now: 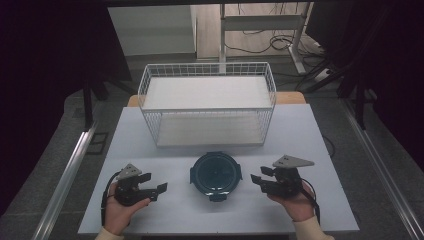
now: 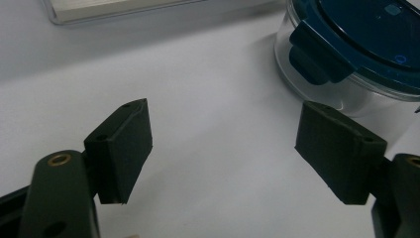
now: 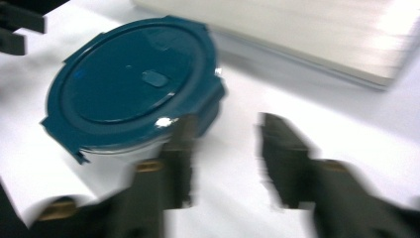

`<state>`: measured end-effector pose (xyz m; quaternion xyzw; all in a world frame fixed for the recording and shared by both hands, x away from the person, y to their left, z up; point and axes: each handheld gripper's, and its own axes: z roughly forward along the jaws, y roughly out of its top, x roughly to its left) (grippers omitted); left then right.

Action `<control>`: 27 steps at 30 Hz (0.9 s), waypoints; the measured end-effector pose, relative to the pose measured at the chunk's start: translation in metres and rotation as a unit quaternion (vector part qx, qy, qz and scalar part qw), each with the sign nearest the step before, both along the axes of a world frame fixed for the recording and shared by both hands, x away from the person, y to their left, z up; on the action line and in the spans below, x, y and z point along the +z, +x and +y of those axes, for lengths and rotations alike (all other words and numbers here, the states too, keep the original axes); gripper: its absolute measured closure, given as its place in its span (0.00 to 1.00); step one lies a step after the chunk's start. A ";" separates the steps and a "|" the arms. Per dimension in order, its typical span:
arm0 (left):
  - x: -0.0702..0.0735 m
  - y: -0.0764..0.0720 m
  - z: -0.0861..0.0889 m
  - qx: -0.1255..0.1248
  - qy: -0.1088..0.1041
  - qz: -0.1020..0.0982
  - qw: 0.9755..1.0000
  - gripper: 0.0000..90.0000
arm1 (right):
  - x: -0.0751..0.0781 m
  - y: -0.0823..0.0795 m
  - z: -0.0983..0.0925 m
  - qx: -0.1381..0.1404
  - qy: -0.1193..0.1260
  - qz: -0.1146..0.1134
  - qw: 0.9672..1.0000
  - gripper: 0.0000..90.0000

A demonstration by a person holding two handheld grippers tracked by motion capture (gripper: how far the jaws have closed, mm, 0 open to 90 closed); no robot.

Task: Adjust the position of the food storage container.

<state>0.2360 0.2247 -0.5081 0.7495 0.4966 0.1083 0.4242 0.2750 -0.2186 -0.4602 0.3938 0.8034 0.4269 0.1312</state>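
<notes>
Round glass container with a dark blue clip-on lid (image 1: 216,175), low centre of the high view on the desk (image 1: 150,145), between left gripper (image 1: 157,189) at lower left and right gripper (image 1: 256,181) at lower right, about equally near. Both sets of jaws parted, empty, aimed inward. Round, so no long axis. Contents hidden under lid; right gripper view blurred; white wire basket (image 1: 207,102) behind

We are looking at a pale counter (image 1: 150,145) that is carrying a white wire basket (image 1: 207,102) at the back and a round, blue-lidded container (image 1: 216,173) near the front.
</notes>
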 end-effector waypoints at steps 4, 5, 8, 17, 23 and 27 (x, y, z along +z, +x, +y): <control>0.000 0.000 0.000 0.001 -0.003 -0.002 1.000 0.24 | -0.003 -0.005 -0.007 -0.006 0.032 0.009 0.999 0.36; 0.001 -0.001 0.000 0.001 -0.004 -0.003 1.000 0.24 | -0.004 -0.006 -0.007 -0.006 0.034 0.010 0.999 0.34; 0.001 -0.001 0.000 0.001 -0.009 -0.006 1.000 0.24 | -0.008 -0.004 -0.005 -0.008 0.044 0.020 0.999 0.29; 0.003 -0.001 0.002 0.003 -0.017 0.001 1.000 0.24 | -0.012 -0.005 0.000 0.005 0.028 0.020 0.999 0.22; 0.006 -0.002 0.000 -0.001 -0.023 0.006 1.000 0.24 | -0.013 -0.005 0.000 0.003 0.026 0.020 0.999 0.22; 0.006 -0.002 -0.004 -0.006 -0.021 0.009 1.000 0.24 | -0.013 -0.005 -0.002 -0.001 0.032 0.020 0.999 0.22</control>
